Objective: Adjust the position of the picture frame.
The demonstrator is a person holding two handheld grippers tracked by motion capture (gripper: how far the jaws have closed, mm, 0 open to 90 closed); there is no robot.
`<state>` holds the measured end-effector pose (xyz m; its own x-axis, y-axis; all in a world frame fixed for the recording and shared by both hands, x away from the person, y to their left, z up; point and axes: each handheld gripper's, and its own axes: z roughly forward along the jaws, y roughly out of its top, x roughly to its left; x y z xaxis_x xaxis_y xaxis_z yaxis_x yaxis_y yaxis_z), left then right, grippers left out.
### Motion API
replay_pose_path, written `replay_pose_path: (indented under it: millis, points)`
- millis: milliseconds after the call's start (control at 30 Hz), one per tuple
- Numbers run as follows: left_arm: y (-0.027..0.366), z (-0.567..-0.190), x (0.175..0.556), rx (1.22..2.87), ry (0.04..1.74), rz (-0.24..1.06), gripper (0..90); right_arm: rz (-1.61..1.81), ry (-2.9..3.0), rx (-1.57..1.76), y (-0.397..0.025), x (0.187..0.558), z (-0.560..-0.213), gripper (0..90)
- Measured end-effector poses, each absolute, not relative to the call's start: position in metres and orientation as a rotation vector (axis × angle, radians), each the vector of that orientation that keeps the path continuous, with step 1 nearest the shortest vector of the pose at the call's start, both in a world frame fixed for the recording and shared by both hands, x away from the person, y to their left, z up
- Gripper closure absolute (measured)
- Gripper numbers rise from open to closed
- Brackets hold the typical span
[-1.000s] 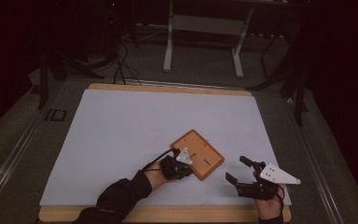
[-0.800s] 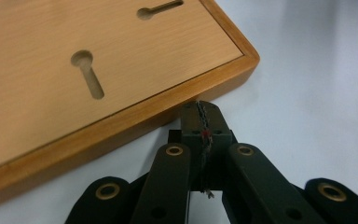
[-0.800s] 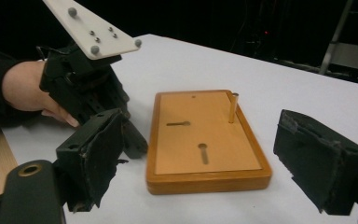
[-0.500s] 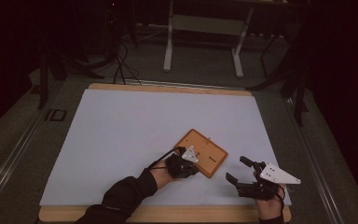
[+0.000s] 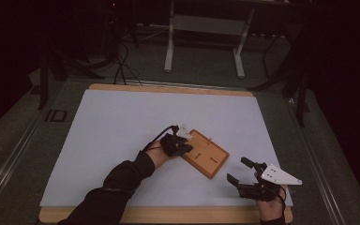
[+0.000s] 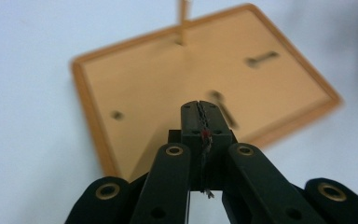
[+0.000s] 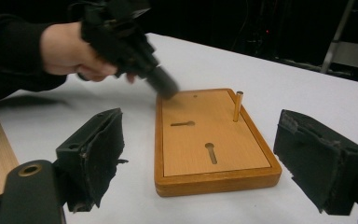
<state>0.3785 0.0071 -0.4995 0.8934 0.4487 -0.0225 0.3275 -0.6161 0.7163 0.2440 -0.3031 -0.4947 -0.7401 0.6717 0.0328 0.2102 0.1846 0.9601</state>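
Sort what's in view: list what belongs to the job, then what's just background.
In the job:
wooden board
upright peg on it
left gripper, shut, over the board
right gripper, open, apart from it

Background:
white mat
metal frame legs

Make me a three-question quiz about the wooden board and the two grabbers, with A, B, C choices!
1. Where are the left gripper fingers?
A. over the wooden board
B. off the table
C. beside the right gripper

2. How many upright pegs stand in the board?
A. none
B. one
C. four

3. How are the right gripper's fingers?
A. shut tight
B. shut on the peg
C. wide open

Answers: 1 A, the left gripper view shows the board right under its closed fingers. 2 B, a single peg stands near the board's far edge. 3 C, the right gripper view shows a wide gap with the board between them.
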Motion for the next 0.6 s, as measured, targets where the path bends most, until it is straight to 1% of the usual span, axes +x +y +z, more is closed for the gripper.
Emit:
replay_pose_path:
  millis: [100,167,200,600]
  points:
    - [0.002,-0.501,0.393,2.276,0.581,0.227,90.0,1.58,2.073,0.828,-0.303,0.245,-0.495,15.5]
    - [0.002,-0.501,0.393,2.276,0.581,0.227,90.0,1.581,2.074,0.83,-0.303,0.244,-0.495,15.5]
    - [-0.004,-0.502,0.408,2.264,0.599,0.24,90.0,1.582,2.075,0.827,-0.304,0.245,-0.495,15.5]
    - [-0.03,-0.507,0.456,2.257,0.627,0.299,90.0,1.585,2.072,0.831,-0.306,0.244,-0.496,15.5]
